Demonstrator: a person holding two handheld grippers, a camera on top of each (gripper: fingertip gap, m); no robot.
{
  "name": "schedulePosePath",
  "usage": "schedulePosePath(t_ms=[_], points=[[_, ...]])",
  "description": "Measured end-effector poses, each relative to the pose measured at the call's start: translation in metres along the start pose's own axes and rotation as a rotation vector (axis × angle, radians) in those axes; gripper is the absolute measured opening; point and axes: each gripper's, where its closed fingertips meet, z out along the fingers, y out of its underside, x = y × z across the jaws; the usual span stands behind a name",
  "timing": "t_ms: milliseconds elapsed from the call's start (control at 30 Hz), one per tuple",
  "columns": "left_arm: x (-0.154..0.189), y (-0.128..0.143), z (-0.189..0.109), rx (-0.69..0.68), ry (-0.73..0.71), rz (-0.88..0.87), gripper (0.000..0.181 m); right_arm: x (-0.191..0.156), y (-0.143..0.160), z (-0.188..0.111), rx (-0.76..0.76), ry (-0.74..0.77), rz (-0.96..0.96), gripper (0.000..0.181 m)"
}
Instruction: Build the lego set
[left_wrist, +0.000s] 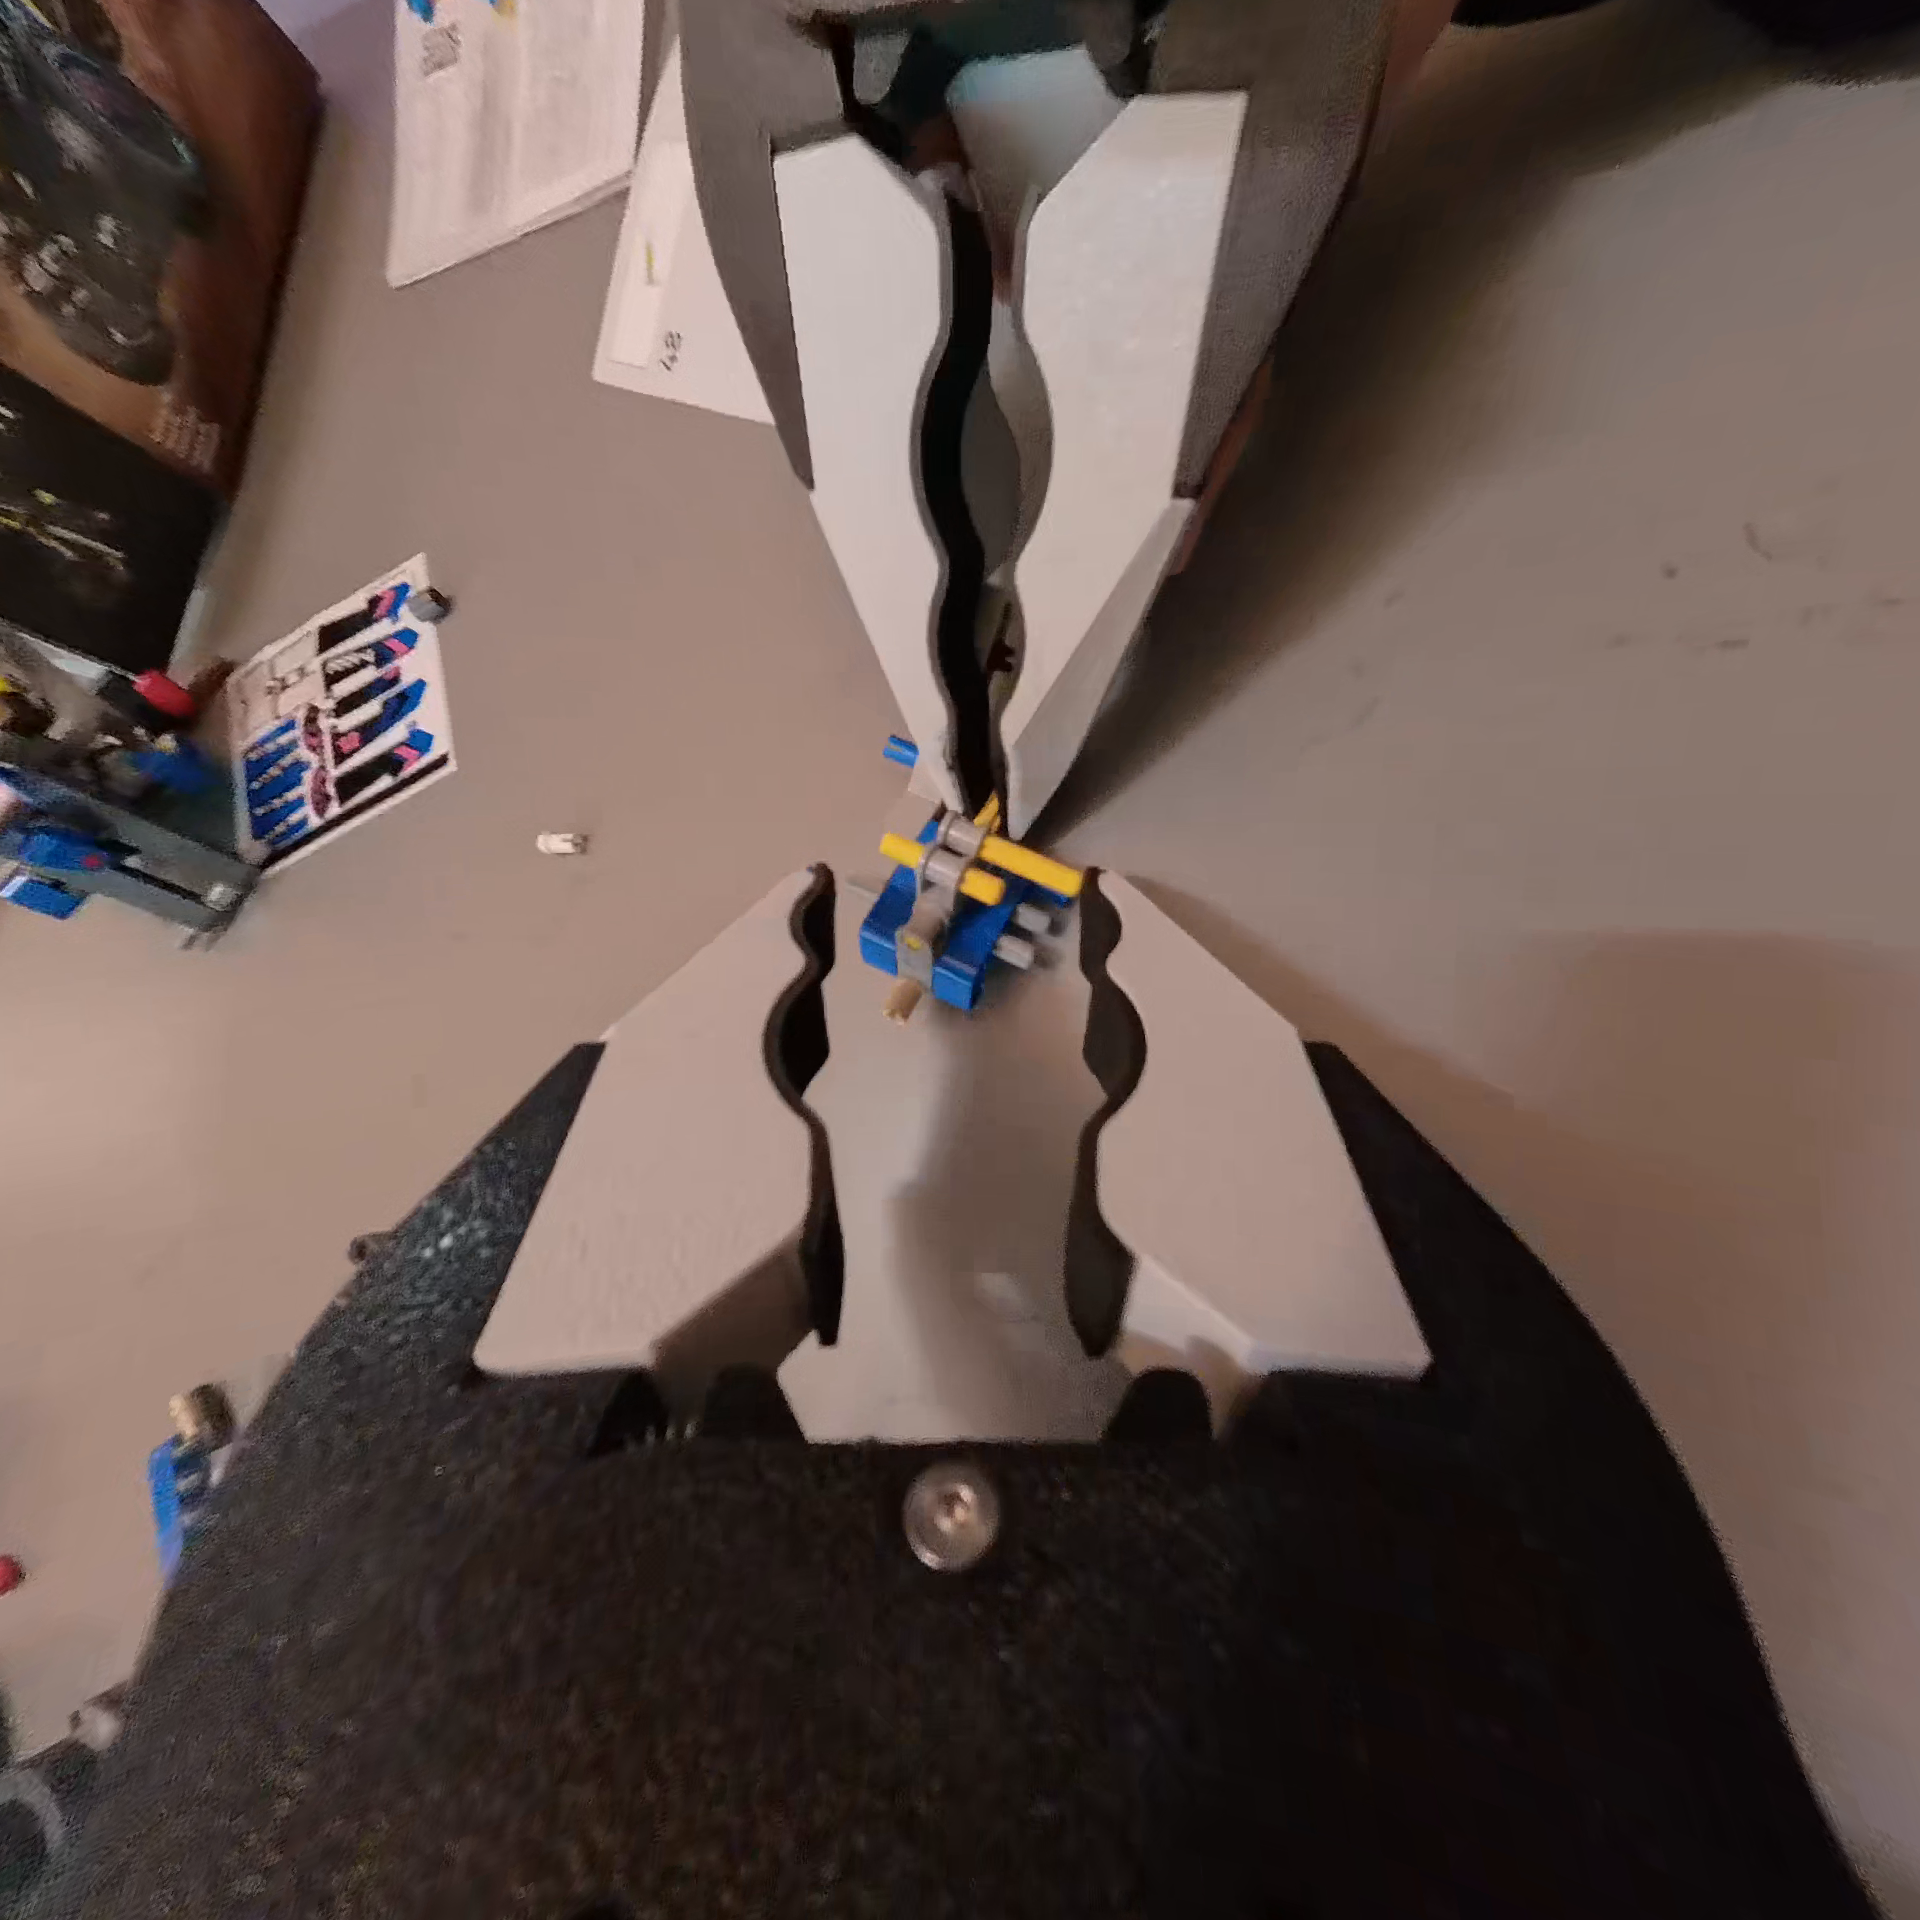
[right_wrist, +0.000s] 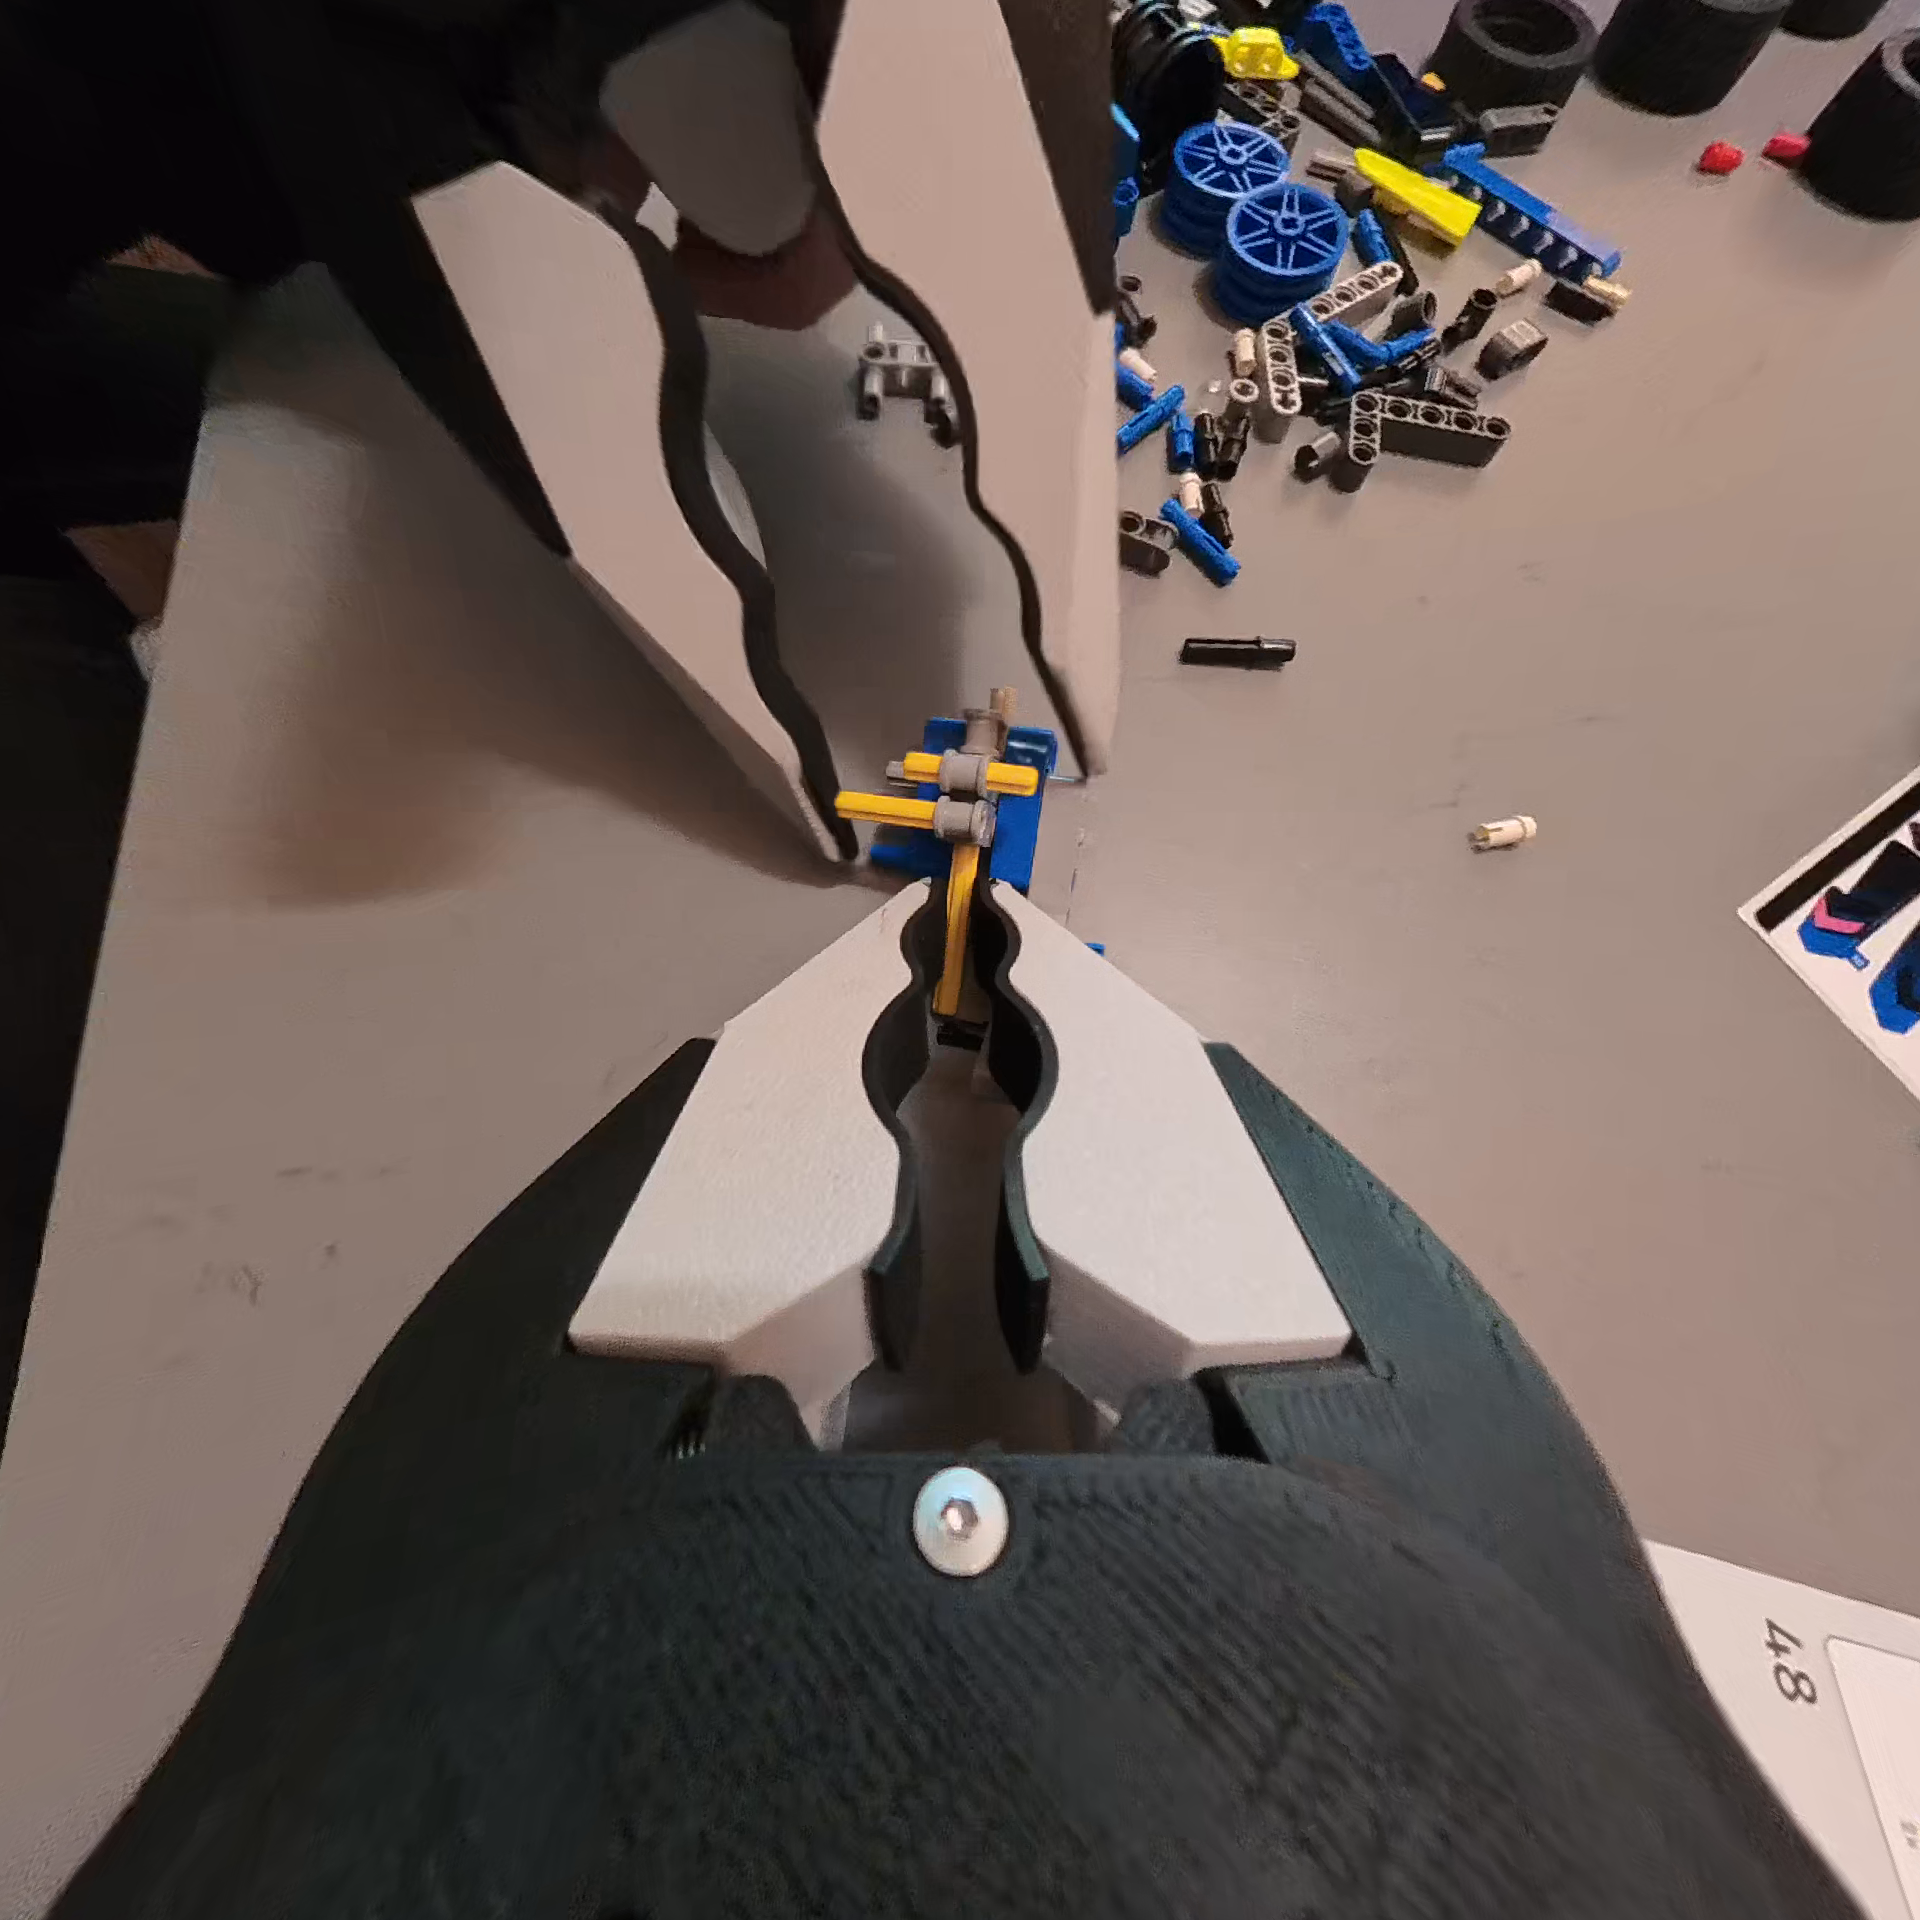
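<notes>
A small blue Lego assembly (left_wrist: 961, 945) with grey connectors and two yellow cross axles sits on the grey table (left_wrist: 1455, 727). It also shows in the right wrist view (right_wrist: 1013, 831). My left gripper (left_wrist: 956, 883) is open, one fingertip on each side of the assembly; it enters the right wrist view (right_wrist: 964, 812) from the top. My right gripper (right_wrist: 958, 899) is shut on a third yellow axle (right_wrist: 961, 935) that sticks out of the assembly toward it. In the left wrist view the right gripper (left_wrist: 982, 805) comes down from the top.
A pile of loose pieces (right_wrist: 1351, 343), blue wheels (right_wrist: 1262, 223) and black tyres (right_wrist: 1662, 52) lie at the back right. Close by lie a black pin (right_wrist: 1236, 651), a tan pin (right_wrist: 1503, 831), a sticker sheet (left_wrist: 343, 707), an instruction booklet (right_wrist: 1818, 1714), the set's box (left_wrist: 104, 312) and a partly built model (left_wrist: 104, 842). Both grippers' tips are close together, under 4 cm apart.
</notes>
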Motion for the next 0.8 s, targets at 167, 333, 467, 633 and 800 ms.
schedulePosePath(t_ms=[167,333,467,633,800], points=[[0.003,0.001,0.001,0.042,0.041,0.005,0.034,-0.001,0.000,0.000,0.000,-0.014,-0.027,0.004],[0.005,0.001,0.001,0.065,0.081,0.049,0.029,-0.001,0.000,0.001,0.000,-0.008,-0.070,0.004],[0.011,0.000,-0.003,0.111,0.191,0.076,0.030,-0.002,0.001,0.000,0.003,-0.018,-0.103,0.004],[0.007,-0.002,-0.003,0.153,0.279,0.001,0.017,-0.003,0.000,0.001,0.005,-0.020,-0.126,0.004],[0.012,-0.002,-0.005,0.163,0.311,-0.029,0.026,0.000,0.000,0.000,0.004,-0.004,-0.116,0.004]])
